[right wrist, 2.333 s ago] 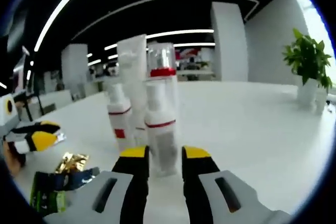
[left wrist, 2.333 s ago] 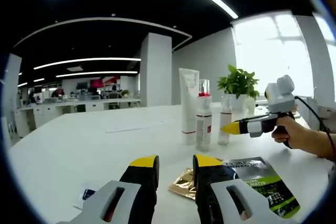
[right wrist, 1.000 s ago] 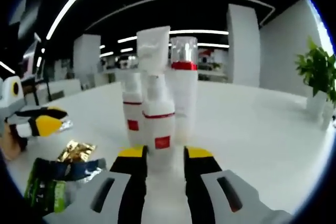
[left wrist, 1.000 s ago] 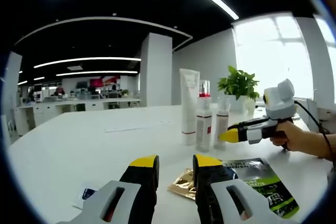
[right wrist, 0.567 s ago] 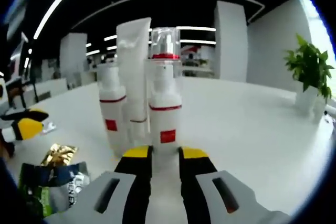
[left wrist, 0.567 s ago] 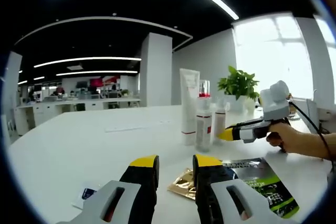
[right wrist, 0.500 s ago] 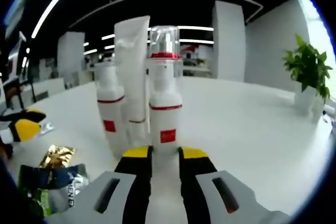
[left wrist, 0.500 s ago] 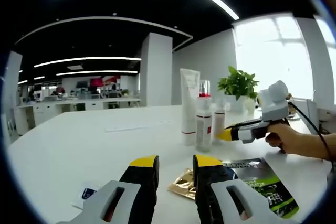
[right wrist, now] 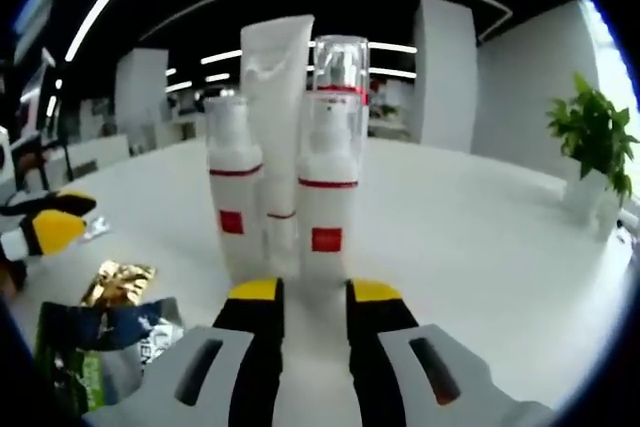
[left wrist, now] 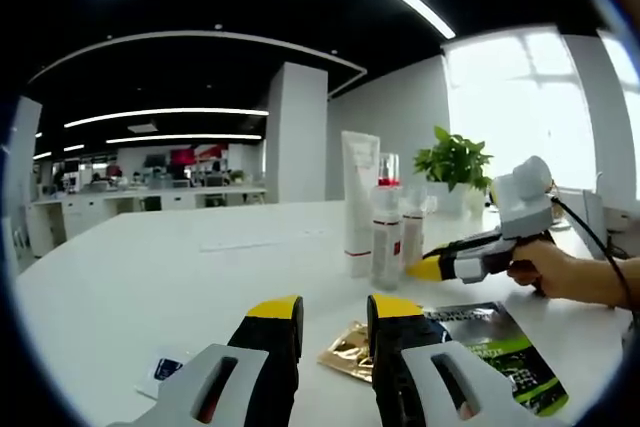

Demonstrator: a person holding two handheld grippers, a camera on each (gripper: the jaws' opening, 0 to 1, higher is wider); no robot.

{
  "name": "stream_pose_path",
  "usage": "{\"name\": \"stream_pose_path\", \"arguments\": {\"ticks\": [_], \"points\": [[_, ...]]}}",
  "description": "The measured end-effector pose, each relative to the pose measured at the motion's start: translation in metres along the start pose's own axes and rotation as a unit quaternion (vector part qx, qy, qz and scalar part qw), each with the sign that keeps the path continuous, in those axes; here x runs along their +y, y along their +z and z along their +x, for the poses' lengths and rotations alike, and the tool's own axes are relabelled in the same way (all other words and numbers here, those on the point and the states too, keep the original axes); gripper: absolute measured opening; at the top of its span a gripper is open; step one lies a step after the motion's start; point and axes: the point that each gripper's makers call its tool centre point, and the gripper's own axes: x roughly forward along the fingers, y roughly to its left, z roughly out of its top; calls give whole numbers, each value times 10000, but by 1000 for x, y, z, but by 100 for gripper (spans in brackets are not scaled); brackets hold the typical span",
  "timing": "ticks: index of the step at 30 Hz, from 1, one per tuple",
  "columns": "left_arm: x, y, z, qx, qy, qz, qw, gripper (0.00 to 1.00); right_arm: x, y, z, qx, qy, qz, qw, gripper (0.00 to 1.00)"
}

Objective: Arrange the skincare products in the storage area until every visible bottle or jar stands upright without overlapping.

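Note:
Several skincare products stand upright in a tight group on the white table (left wrist: 150, 287): a tall white tube (right wrist: 277, 117), a clear-capped pump bottle (right wrist: 340, 62), and two white bottles with red bands (right wrist: 236, 192) (right wrist: 326, 207). My right gripper (right wrist: 313, 297) is open, its tips just short of the nearer bottle and touching nothing. In the left gripper view the group (left wrist: 385, 232) is at mid-table, with the right gripper (left wrist: 425, 269) low beside it in a hand (left wrist: 560, 272). My left gripper (left wrist: 335, 312) is open and empty, held well back.
A gold sachet (left wrist: 350, 349) and a dark green packet (left wrist: 500, 342) lie flat on the table in front of my left gripper; they also lie at the lower left as the gold sachet (right wrist: 115, 282) and packet (right wrist: 100, 352). A potted plant (left wrist: 455, 159) stands behind the group.
My right gripper has let go of the red-banded bottle it held a second ago and drawn back slightly and lower. That bottle now stands beside the others. The left gripper has not moved.

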Motion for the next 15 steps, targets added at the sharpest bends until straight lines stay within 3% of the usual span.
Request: {"name": "stream_pose_path", "arguments": {"ticks": [7,12,15], "points": [[0,0,0,-2,-3,-10,10000,26,-2,10,-5,-67,283,-101,9995,23],[2,0,-1,-19,-2,-44,10000,27,11,18,-14,-29,774,-245,9967,33],[4,1,-1,-53,9,-108,9999,28,23,26,-23,-98,1033,-361,9939,33]]}}
